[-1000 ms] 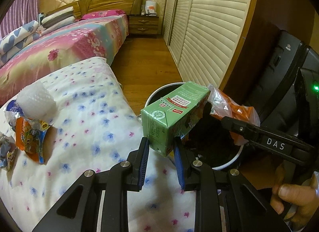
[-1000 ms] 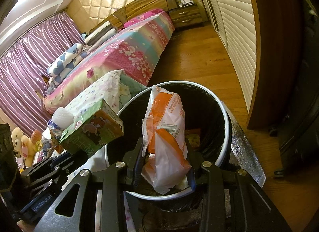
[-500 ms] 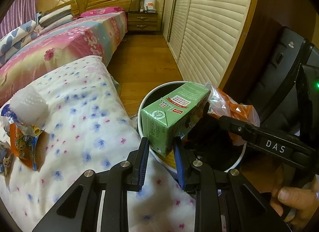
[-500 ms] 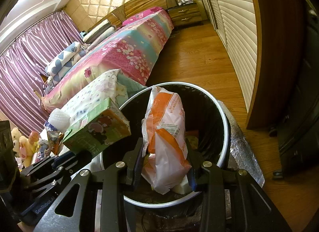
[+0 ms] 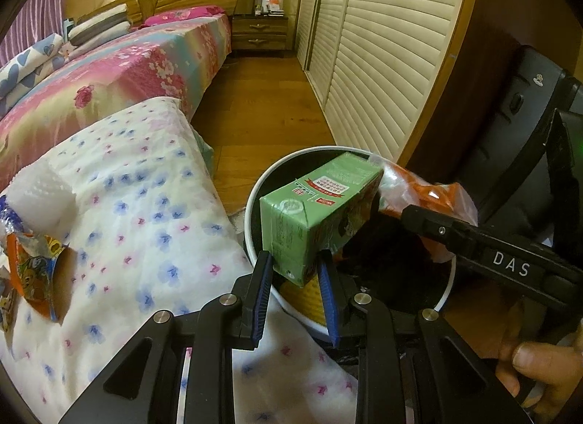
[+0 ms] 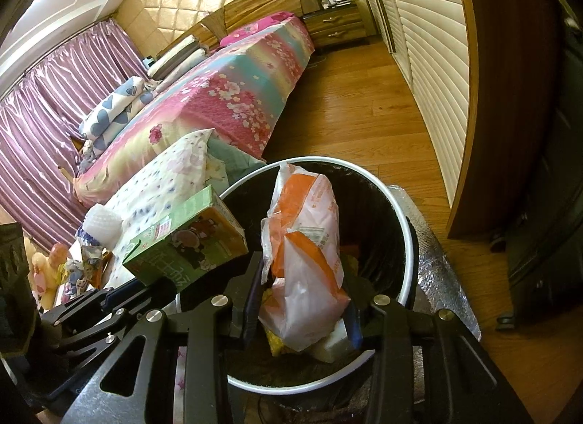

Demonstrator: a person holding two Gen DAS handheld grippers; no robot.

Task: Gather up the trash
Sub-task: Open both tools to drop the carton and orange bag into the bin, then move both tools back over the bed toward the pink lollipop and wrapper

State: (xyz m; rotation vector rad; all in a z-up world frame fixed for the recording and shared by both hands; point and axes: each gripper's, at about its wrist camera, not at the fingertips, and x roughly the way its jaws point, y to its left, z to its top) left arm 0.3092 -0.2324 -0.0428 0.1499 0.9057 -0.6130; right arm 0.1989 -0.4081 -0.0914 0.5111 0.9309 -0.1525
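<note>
"DAS" on right hand-held gripper (image 5: 411, 212) — jaws opening, orange bag (image 6: 309, 241) between

Warm, yellowish indoor light filled both views, fairly dim overall. Glare shone off the purple curtains (image 6: 54, 96) and the ceiling strip at upper left in the right wrist view. The bin (image 6: 408, 241) interior stayed deep in shadow. Fisheye distortion bent the louvred wardrobe doors (image 5: 382, 41), and black vignetting cut every corner. Focus was sharp throughout, without motion blur.
</note>
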